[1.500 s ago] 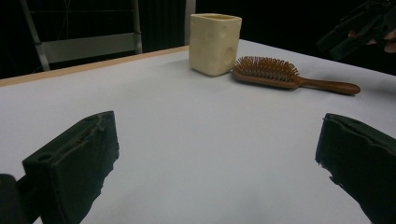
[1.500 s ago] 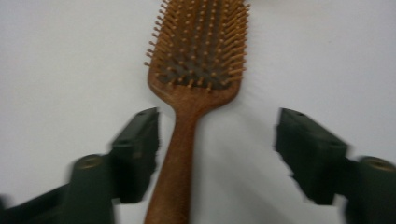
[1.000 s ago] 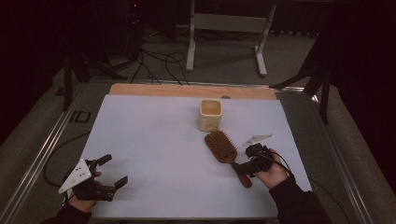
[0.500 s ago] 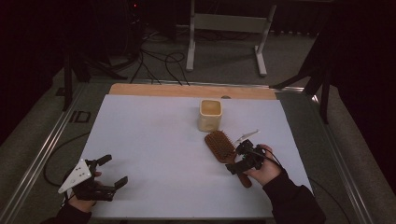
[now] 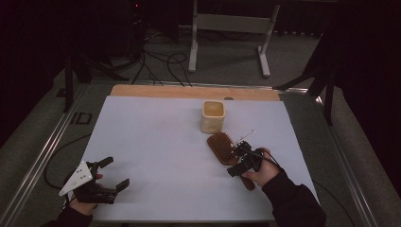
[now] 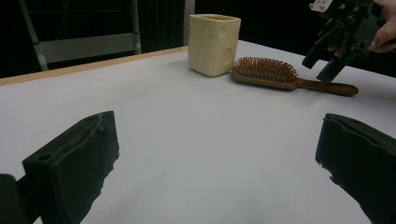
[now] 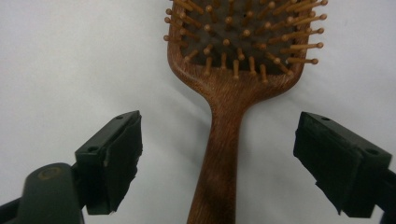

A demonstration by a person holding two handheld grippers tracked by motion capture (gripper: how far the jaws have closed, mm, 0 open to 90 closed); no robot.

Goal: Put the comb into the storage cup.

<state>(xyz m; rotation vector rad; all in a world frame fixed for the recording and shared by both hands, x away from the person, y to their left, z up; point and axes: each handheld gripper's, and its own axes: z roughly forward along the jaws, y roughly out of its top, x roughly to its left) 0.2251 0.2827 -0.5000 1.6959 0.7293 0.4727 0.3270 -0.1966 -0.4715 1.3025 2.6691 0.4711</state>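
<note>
The right gripper (image 5: 239,158) is positioned above the handle of the wooden hairbrush (image 5: 226,150), at the near right of the white table (image 5: 156,142). Its jaws are spread wide and hold nothing. In the right gripper view, the right gripper (image 7: 219,154) straddles the hairbrush (image 7: 233,93): one jaw stands to each side of the handle, with clear white surface between each jaw and the wood. Whether the jaws are level with the handle or above it cannot be told from that view. In the left gripper view, the right gripper (image 6: 338,39) sits above the handle of the hairbrush (image 6: 289,79), apart from it.

The hairbrush lies flat on the table, bristles upward. Its head points toward the far side and its handle toward the near right. The head lies just beside a cream square cup (image 5: 213,116), which stands upright at the centre of the far half of the table. In the left gripper view, the cup (image 6: 214,43) and the brush head are close but not touching.

The left gripper (image 5: 111,175) is at the near left corner of the table, well apart from the hairbrush. Its jaws are wide open and empty. The left gripper view shows the left gripper (image 6: 219,154) with bare table surface between its jaws.
</note>
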